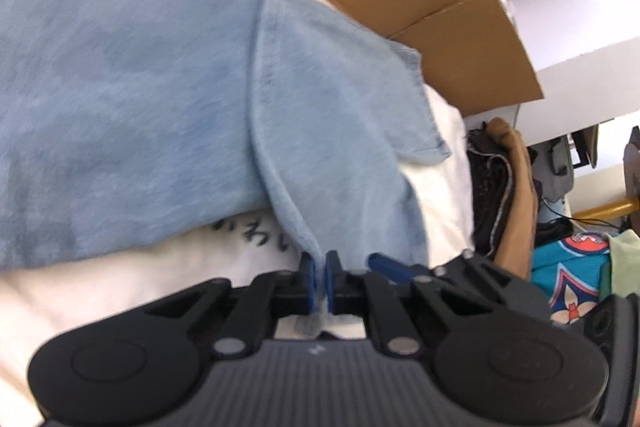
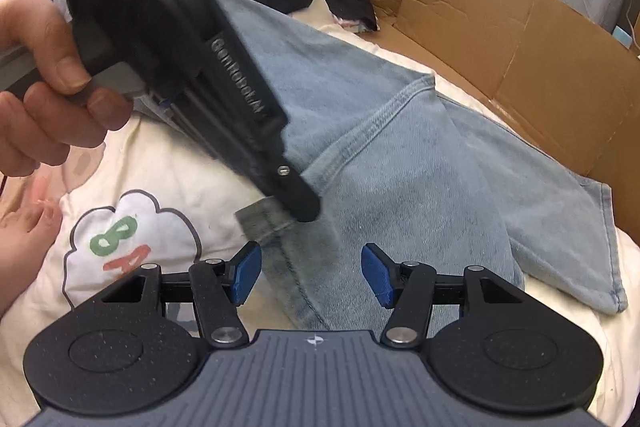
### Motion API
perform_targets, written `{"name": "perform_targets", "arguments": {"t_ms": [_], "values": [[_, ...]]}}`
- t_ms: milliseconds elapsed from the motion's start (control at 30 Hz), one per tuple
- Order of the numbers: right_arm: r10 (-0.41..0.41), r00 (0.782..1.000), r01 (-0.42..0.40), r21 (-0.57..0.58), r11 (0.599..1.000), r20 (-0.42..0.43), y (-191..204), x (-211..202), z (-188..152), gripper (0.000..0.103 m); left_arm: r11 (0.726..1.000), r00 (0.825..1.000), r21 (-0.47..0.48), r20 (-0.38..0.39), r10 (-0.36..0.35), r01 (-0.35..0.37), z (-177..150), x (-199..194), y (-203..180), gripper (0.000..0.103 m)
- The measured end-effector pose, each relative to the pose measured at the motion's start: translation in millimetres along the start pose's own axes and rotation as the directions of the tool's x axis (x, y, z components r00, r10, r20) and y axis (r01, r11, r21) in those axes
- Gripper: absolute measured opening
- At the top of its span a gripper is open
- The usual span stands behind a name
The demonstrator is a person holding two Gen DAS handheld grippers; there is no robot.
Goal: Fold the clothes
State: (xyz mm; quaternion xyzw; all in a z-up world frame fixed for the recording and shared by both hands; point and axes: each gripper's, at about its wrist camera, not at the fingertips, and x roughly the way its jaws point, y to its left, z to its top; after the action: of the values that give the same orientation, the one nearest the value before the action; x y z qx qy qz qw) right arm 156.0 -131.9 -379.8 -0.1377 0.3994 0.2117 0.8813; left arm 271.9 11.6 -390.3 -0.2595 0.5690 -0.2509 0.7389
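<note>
Light-blue denim jeans (image 2: pixel 400 163) spread on cream printed bedding (image 2: pixel 132 163) | left gripper (image 1: pixel 319 281) clamped on waistband corner | right gripper (image 2: pixel 312 275) parted, nothing pinched, waistband edge lying between pads

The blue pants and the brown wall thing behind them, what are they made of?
The blue pants look like faded denim: pale, matte, with thick stitched seams. The brown wall looks like plain cardboard: flat, dull, with creases and torn edges.

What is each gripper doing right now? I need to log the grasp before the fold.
Left gripper: shut on the edge of the light blue jeans.
Right gripper: open, its pads either side of the jeans, not pressing.
</note>
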Motion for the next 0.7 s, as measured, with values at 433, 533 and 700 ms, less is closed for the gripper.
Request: {"name": "perform_targets", "arguments": {"t_ms": [433,533,700], "values": [[-0.152,0.987,0.153,-0.017,0.988,0.054,-16,-3,21,0.022,0.995,0.993,-0.016,0.07,-0.096,0.097,26,-7,-42,0.005],[-0.161,0.986,0.158,0.047,0.986,0.051,-37,-9,26,0.008,0.996,0.991,0.004,0.098,-0.094,0.094,31,-15,-42,0.01],[-0.206,0.977,0.202,0.082,0.976,0.047,-73,-18,36,0.006,0.999,0.987,0.048,0.158,-0.019,0.012,39,-34,-34,0.021]]}}
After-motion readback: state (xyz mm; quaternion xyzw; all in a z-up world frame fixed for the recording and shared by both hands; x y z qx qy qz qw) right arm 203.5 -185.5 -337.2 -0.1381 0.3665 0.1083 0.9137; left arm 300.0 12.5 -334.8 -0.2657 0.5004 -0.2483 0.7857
